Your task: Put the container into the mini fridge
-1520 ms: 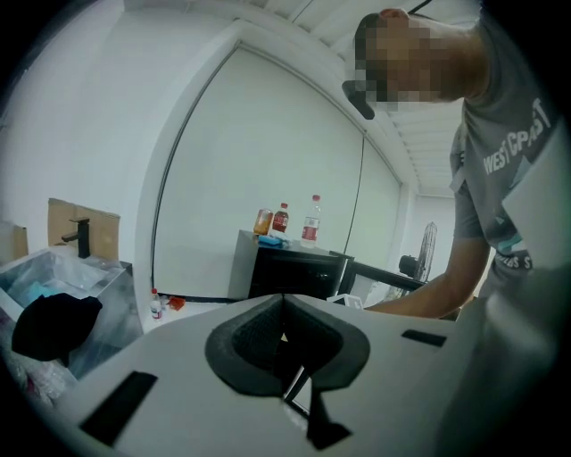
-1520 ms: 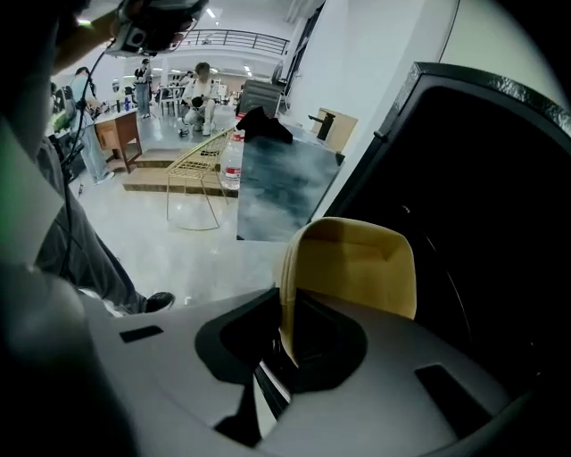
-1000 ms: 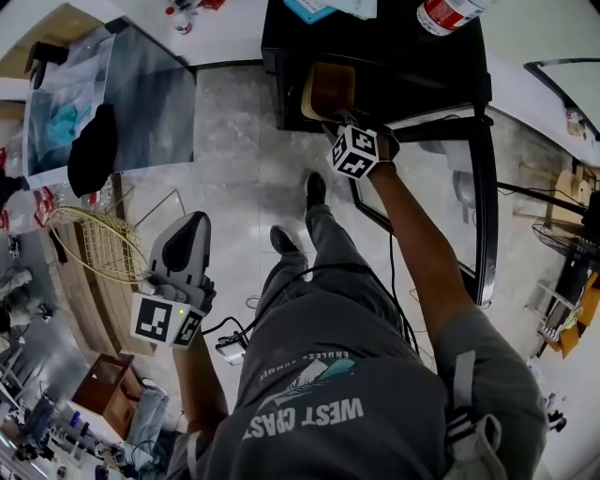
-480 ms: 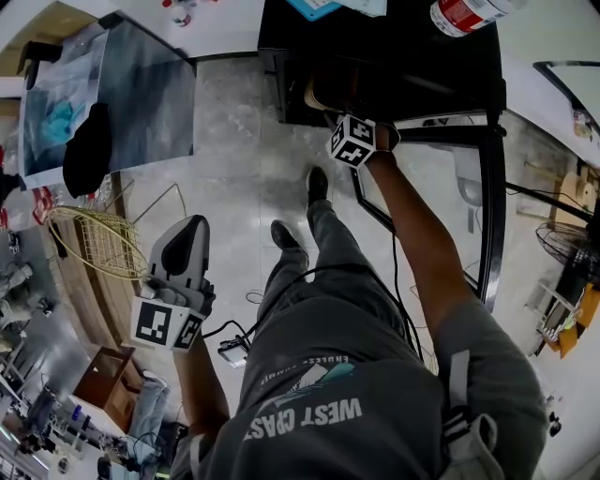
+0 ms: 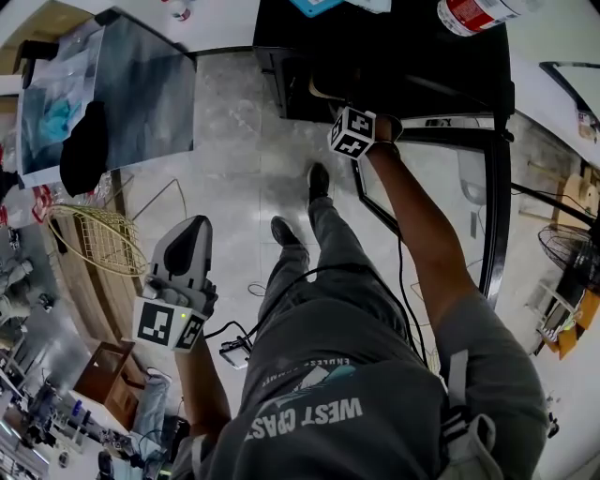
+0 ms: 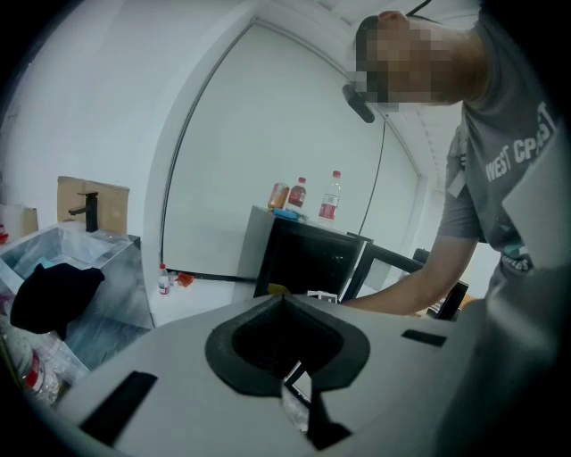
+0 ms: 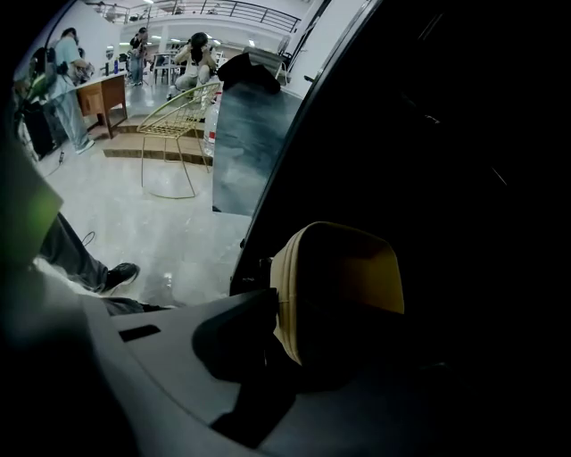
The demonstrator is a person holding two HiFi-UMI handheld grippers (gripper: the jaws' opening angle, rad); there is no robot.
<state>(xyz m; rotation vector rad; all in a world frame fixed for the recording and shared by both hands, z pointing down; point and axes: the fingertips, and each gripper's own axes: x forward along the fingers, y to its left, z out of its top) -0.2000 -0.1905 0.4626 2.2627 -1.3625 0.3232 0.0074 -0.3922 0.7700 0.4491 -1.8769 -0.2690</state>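
The black mini fridge (image 5: 394,56) stands with its glass door (image 5: 492,187) swung open; it also shows in the left gripper view (image 6: 303,254). The tan container (image 7: 343,268) sits inside the dark fridge, and only its edge (image 5: 319,89) shows in the head view. My right gripper (image 7: 343,353) reaches into the fridge opening (image 5: 339,108) with the container between its jaws, which are opening. The left jaw is close against the container's rim; the other side is too dark to see. My left gripper (image 5: 192,225) hangs low over the floor, jaws together and empty (image 6: 284,299).
Bottles (image 5: 469,14) stand on top of the fridge. A yellow wire frame (image 5: 94,239) and a grey tub with a black cloth (image 5: 89,150) are to the left. The person's shoes (image 5: 317,183) are on the grey floor in front of the fridge.
The right gripper has pushed a little deeper into the fridge, so less of the tan container shows from above. The left gripper has stayed where it was.
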